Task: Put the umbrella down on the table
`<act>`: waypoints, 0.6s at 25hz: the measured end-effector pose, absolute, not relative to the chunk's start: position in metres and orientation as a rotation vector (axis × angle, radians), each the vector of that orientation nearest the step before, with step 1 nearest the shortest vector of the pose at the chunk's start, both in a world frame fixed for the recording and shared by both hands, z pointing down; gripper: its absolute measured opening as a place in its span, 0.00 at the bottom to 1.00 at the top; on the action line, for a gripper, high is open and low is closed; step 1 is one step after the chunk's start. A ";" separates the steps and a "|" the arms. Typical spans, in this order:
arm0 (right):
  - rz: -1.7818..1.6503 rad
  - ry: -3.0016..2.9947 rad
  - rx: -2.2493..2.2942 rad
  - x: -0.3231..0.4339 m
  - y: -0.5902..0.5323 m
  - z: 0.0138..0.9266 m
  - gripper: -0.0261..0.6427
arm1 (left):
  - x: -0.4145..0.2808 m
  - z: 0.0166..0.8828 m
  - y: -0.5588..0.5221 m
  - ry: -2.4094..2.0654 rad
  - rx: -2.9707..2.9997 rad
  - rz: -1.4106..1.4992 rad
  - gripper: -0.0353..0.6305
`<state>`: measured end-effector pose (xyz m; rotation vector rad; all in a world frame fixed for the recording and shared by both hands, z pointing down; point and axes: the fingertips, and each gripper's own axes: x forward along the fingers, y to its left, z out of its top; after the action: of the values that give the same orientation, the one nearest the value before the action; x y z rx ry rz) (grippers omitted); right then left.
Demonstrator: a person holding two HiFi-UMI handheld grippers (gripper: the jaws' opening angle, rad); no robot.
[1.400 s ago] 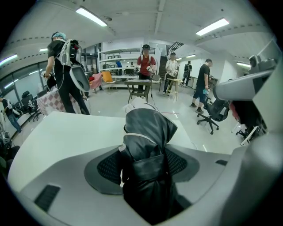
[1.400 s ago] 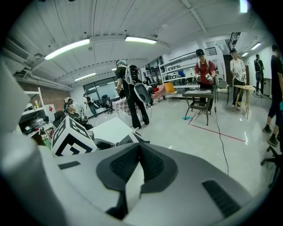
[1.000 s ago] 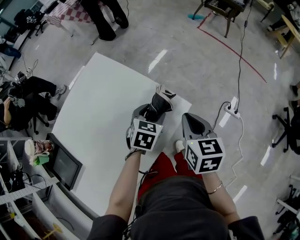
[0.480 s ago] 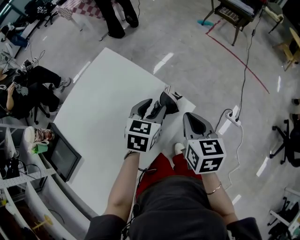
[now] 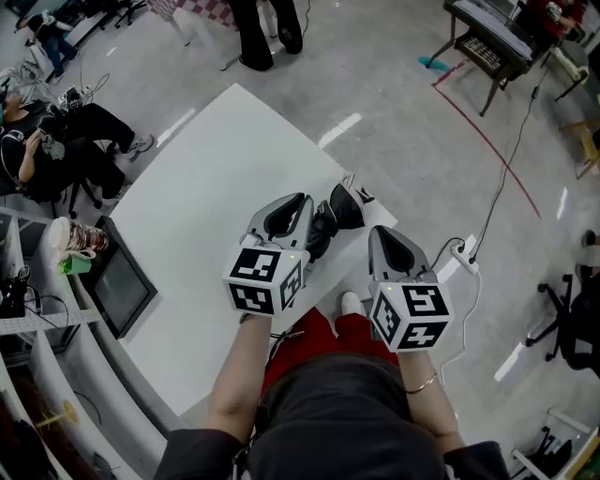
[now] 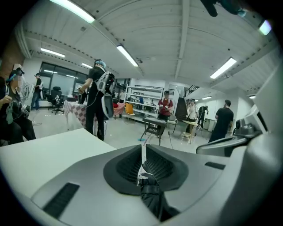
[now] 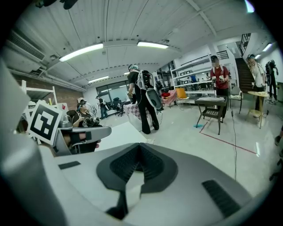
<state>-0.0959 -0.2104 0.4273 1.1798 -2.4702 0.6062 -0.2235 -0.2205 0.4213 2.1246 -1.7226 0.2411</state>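
Observation:
A folded black umbrella [image 5: 339, 208] with white trim hangs over the near right corner of the white table [image 5: 206, 178]. My left gripper [image 5: 307, 211] is raised above that corner, its jaws closing, pads pressed on the umbrella's near end. In the left gripper view, black fabric [image 6: 151, 194] is pinched between the ribbed pads of the left gripper [image 6: 142, 160]. My right gripper [image 5: 384, 236] hovers just right of the table's corner, beside the umbrella and apart from it. In the right gripper view, the right gripper [image 7: 138, 155] has its jaws together with nothing between them.
A dark screen [image 5: 118, 289] and a wrapped roll [image 5: 79, 238] sit on the shelf left of the table. A seated person [image 5: 66, 150] is at the far left and a standing person [image 5: 264, 28] beyond the table. A power strip [image 5: 462, 253] lies on the floor at right.
The left gripper has come up toward the camera and its jaws have shut on the umbrella, which has risen with it. The right gripper has barely shifted.

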 end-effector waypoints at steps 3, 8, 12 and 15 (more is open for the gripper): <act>0.592 -2.490 1.162 -0.100 -0.211 0.422 0.07 | -0.232 0.410 -0.212 -1.766 2.099 0.176 0.09; 0.558 -2.529 1.114 -0.105 -0.208 0.411 0.07 | -0.236 0.390 -0.194 -1.803 2.082 0.064 0.07; 0.533 -2.569 1.073 -0.111 -0.204 0.399 0.07 | -0.241 0.373 -0.178 -1.850 2.073 0.004 0.07; 0.510 -2.605 1.042 -0.116 -0.204 0.390 0.07 | -0.245 0.363 -0.169 -1.890 2.063 -0.027 0.07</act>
<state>-0.1156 -0.2040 0.3898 1.0418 -2.6054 0.5099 -0.2451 -0.1692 0.3629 2.0633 -1.8902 -0.0270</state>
